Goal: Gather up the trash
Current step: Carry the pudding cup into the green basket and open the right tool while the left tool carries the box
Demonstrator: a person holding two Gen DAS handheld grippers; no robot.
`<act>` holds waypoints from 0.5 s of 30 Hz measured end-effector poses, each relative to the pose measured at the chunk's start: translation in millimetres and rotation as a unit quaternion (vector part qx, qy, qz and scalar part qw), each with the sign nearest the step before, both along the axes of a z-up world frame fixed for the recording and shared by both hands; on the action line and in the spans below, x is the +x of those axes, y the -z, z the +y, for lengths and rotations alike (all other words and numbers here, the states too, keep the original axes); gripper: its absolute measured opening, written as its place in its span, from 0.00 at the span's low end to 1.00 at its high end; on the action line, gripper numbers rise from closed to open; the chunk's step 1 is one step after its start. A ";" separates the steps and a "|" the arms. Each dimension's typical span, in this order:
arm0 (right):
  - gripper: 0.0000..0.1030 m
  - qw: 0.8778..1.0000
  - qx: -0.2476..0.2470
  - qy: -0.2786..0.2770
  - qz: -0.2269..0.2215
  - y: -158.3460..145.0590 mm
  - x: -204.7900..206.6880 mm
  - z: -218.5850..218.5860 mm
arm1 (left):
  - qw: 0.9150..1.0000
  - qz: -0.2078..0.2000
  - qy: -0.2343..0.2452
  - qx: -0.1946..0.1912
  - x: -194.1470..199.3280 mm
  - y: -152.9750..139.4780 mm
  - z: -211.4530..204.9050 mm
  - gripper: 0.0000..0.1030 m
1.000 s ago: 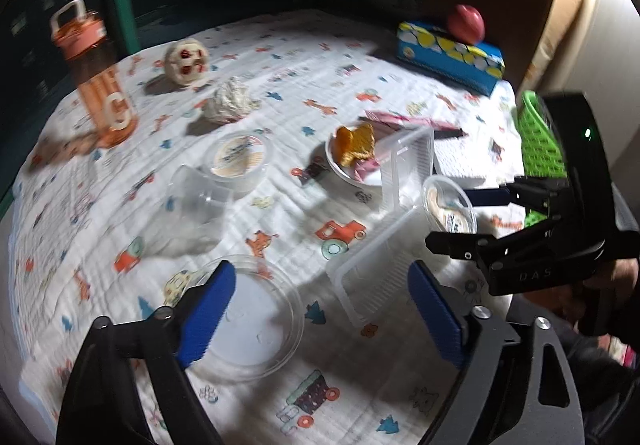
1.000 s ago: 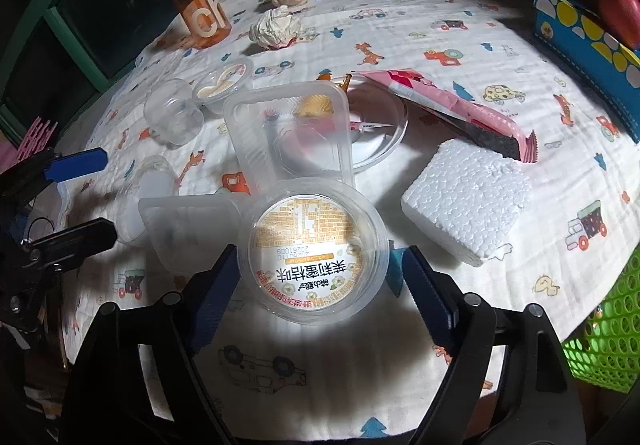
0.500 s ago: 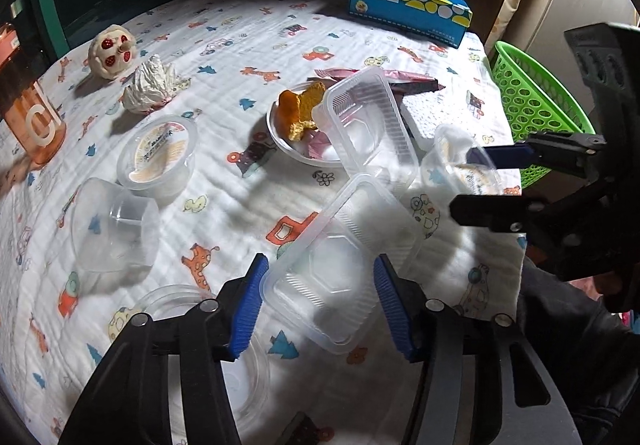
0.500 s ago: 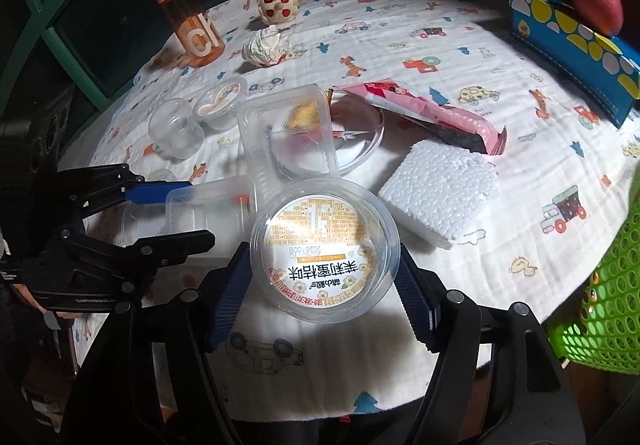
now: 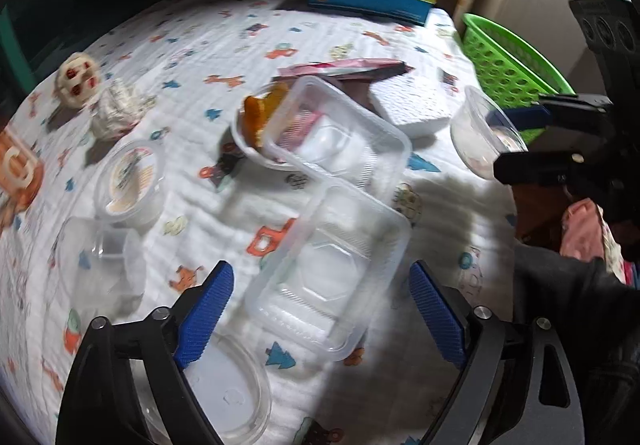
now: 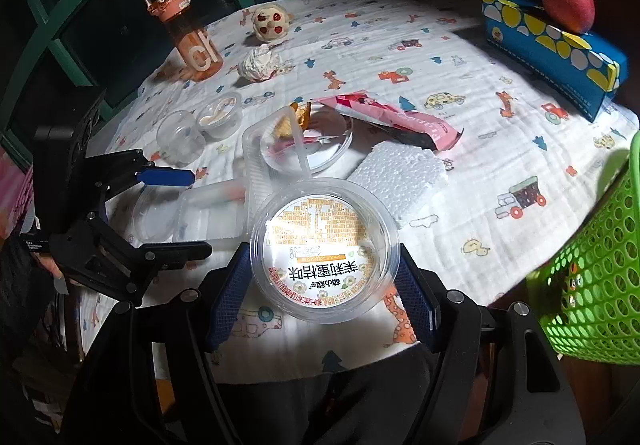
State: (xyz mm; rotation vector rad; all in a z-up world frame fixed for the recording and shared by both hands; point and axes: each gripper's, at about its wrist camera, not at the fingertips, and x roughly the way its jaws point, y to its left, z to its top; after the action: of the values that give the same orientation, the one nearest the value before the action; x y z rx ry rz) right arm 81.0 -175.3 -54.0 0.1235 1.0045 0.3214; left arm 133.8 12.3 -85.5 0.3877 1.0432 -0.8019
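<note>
My right gripper point(image 6: 322, 287) is shut on a round clear pudding cup point(image 6: 325, 250) with an orange printed lid and holds it off the table's near edge. It also shows in the left wrist view point(image 5: 482, 133), held next to the green basket point(image 5: 510, 61). My left gripper point(image 5: 320, 315) is open, its blue pads either side of a clear hinged plastic tray point(image 5: 332, 265) lying on the cloth. Its upper half point(image 5: 340, 133) leans on a plate with orange peel point(image 5: 260, 113).
On the cloth: a foam block point(image 6: 400, 175), pink wrapper point(image 6: 392, 117), crumpled tissue point(image 6: 260, 63), another pudding cup point(image 5: 130, 181), clear cups point(image 5: 100, 269), round lid point(image 5: 224, 397), orange bottle point(image 6: 188, 37), toy ball point(image 6: 272, 21), blue box with an apple point(image 6: 568, 1). The green basket point(image 6: 592, 277) stands at the right.
My left gripper has opened wider around the clear tray and drawn back a little. My right gripper has lifted the pudding cup back toward the table's edge and the green basket.
</note>
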 end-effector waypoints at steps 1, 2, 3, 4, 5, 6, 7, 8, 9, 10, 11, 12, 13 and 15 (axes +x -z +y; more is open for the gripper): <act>0.67 1.000 -0.001 0.002 -0.001 -1.9 -1.3 -2.2 | 1.000 -0.001 0.008 0.003 0.7 0.6 -2.3 0.88; 0.67 1.000 -0.002 0.004 -0.003 -2.9 -2.8 -4.3 | 1.000 -0.002 0.015 0.007 2.0 2.0 -5.2 0.88; 0.67 1.000 -0.002 0.007 -0.004 -4.3 -3.9 -7.2 | 1.000 -0.001 0.022 0.011 3.6 4.1 -8.3 0.88; 0.67 1.000 -0.001 0.011 -0.004 -5.4 -5.0 -10.5 | 1.000 0.002 0.027 0.014 5.1 6.5 -10.6 0.88; 0.67 1.000 0.000 0.014 -0.004 -6.5 -6.1 -13.0 | 0.999 0.004 0.032 0.016 6.0 8.9 -12.7 0.88; 0.67 1.000 0.000 0.017 -0.004 -7.4 -7.3 -16.3 | 0.999 0.005 0.037 0.021 7.1 11.8 -15.6 0.88; 0.67 1.000 0.000 0.021 -0.005 -8.9 -8.7 -20.0 | 0.999 0.003 0.040 0.028 7.5 14.7 -18.1 0.87; 0.67 1.000 -0.002 0.024 -0.005 -10.0 -10.0 -22.3 | 0.999 0.003 0.045 0.031 7.2 17.0 -19.8 0.81; 0.67 1.000 -0.002 0.027 -0.006 -11.1 -11.0 -25.6 | 0.998 0.002 0.046 0.034 6.8 18.8 -21.2 0.76; 0.67 0.999 -0.003 0.031 -0.007 -12.7 -12.4 -30.0 | 0.998 0.006 0.046 0.035 7.1 20.5 -21.6 0.70; 0.67 0.999 -0.003 0.035 -0.009 -14.4 -14.3 -33.7 | 0.998 0.008 0.044 0.034 7.0 21.4 -21.6 0.68; 0.67 0.999 -0.003 0.039 -0.010 -16.3 -15.5 -37.9 | 0.999 0.007 0.039 0.030 6.1 21.0 -21.0 0.67; 0.67 0.999 -0.004 0.044 -0.012 -18.3 -16.6 -42.5 | 0.999 0.008 0.036 0.026 4.7 20.2 -20.3 0.64; 0.67 0.999 -0.004 0.052 -0.015 -22.1 -17.8 -50.7 | 0.999 0.009 0.028 0.023 1.1 18.4 -18.9 0.61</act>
State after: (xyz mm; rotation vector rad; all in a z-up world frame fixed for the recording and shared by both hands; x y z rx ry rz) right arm 63.3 -226.0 -32.0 0.1622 0.9651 0.2239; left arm 134.9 -6.7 -104.0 0.4507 1.0730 -0.8349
